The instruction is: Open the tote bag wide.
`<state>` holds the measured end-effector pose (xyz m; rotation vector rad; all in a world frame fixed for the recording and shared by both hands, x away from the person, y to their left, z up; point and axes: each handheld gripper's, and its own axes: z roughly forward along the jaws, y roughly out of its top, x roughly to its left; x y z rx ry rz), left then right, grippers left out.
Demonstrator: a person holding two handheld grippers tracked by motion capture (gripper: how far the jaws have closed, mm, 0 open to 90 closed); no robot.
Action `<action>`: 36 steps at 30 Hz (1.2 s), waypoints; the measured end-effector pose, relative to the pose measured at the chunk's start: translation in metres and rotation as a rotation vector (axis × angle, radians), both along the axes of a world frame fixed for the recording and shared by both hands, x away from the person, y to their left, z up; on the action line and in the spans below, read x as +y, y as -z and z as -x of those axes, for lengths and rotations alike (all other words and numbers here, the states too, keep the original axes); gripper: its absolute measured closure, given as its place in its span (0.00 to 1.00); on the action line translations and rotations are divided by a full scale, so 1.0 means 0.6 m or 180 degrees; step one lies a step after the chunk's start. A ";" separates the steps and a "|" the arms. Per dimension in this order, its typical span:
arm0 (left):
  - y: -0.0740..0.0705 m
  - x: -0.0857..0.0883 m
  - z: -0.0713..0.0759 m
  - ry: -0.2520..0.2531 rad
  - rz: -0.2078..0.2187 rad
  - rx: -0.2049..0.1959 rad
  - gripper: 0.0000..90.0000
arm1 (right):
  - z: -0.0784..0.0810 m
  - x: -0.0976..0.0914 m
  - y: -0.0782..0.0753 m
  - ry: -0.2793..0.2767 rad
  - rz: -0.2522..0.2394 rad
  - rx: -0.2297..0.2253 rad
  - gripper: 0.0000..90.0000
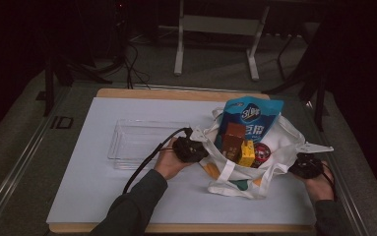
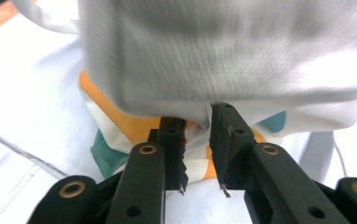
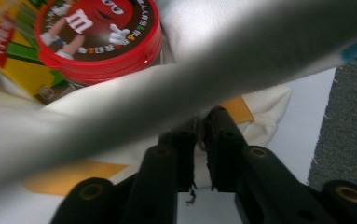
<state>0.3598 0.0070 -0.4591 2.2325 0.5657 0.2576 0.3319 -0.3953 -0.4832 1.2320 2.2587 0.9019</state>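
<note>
High view: white tote bag [image 1: 274, 147] sat on the bench [image 1: 102, 196], right of centre, beside a clear tray [image 1: 141, 142]. A blue pouch [image 1: 252, 118], brown box [image 1: 233, 140] and yellow box [image 1: 246, 153] stood inside. Left tongs [image 1: 196, 140] and right tongs [image 1: 301, 162] met opposite rims; tips hard to make out.

Left gripper view: jaws slightly parted, blurred bag cloth [image 2: 223, 60] at the tips, grip unclear.

Right gripper view: narrow gap, rim hid the tips; red-lidded tub [image 3: 99, 37] cut off.
</note>
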 end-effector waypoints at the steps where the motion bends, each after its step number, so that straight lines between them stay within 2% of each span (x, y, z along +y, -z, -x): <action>1: -0.004 0.003 0.000 0.0003 0.0019 -0.0005 0.80 | 0.002 -0.002 -0.002 -0.0006 -0.0020 -0.0010 0.88; 4: -0.013 0.010 0.002 0.0004 0.0045 -0.0036 0.74 | 0.013 -0.011 -0.014 -0.0014 -0.0120 -0.0045 0.80; 9: -0.025 0.028 0.003 0.0021 0.0161 -0.0059 0.66 | 0.028 -0.025 -0.032 -0.0026 -0.0236 -0.0112 0.69; 12: -0.036 0.041 0.004 0.0011 0.0253 -0.0083 0.63 | 0.036 -0.035 -0.040 -0.0016 -0.0317 -0.0173 0.64; 14: -0.040 0.044 0.005 0.0011 0.0286 -0.0086 0.61 | 0.043 -0.043 -0.048 -0.0004 -0.0413 -0.0222 0.62; 15: -0.047 0.049 0.007 0.0023 0.0348 -0.0100 0.60 | 0.046 -0.047 -0.052 -0.0003 -0.0468 -0.0250 0.60; 18: -0.055 0.052 0.011 0.0035 0.0367 -0.0166 0.58 | 0.050 -0.053 -0.061 -0.0016 -0.0552 -0.0293 0.55; 23: -0.061 0.056 0.013 0.0038 0.0425 -0.0197 0.55 | 0.049 -0.059 -0.071 -0.0006 -0.0640 -0.0352 0.48; 24: -0.066 0.060 0.013 0.0055 0.0521 -0.0204 0.54 | 0.045 -0.060 -0.074 0.0018 -0.0664 -0.0377 0.46; 25: -0.069 0.062 0.014 0.0055 0.0559 -0.0211 0.53 | 0.044 -0.060 -0.076 0.0027 -0.0686 -0.0386 0.45; 29: -0.084 0.061 0.010 0.0054 0.0620 -0.0257 0.51 | 0.036 -0.060 -0.086 0.0072 -0.0746 -0.0427 0.39; 31: -0.093 0.058 0.009 0.0060 0.0682 -0.0280 0.50 | 0.030 -0.060 -0.088 0.0093 -0.0727 -0.0439 0.37; 36: -0.101 0.046 0.008 0.0091 0.0675 -0.0292 0.50 | 0.015 -0.056 -0.094 0.0098 -0.0724 -0.0439 0.35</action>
